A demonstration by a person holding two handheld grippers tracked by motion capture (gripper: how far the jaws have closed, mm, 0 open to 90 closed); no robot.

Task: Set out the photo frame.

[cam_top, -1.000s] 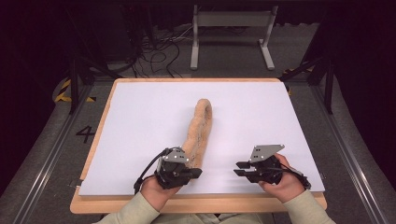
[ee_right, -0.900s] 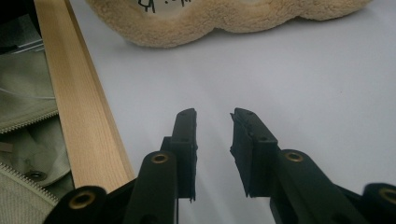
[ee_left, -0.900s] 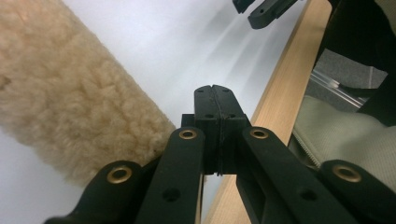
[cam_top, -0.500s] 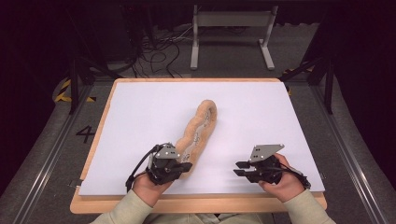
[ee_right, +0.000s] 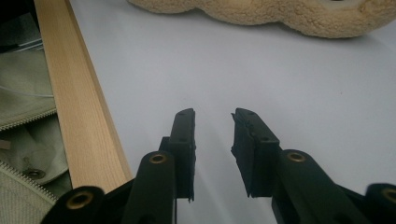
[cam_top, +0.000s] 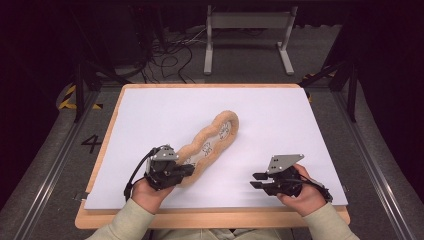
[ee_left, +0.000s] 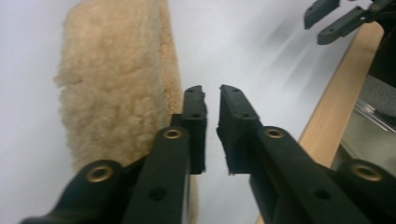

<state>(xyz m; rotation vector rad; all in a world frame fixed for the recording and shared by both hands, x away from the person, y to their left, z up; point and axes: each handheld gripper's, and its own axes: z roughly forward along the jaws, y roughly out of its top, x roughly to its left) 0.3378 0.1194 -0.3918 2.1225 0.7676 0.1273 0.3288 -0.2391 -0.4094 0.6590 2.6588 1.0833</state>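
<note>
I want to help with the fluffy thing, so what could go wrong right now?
The left gripper has just been opening, and nothing is between its jaws: the fluffy strip lies beside them, so closing now would likely grab nothing. Its jaw sits right against the strip, so a nudge might shove it crooked. The right gripper hangs open near the table's wooden edge and could bump it.

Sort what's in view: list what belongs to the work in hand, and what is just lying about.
Part of the work:
- fleece strip, tan and fluffy, lying slantwise on the white sheet
- left gripper, at the strip's near end, jaws just opened, nothing between them
- right gripper, open and empty

Lying about:
- cables on the floor beyond the table
- metal stand behind them
</note>
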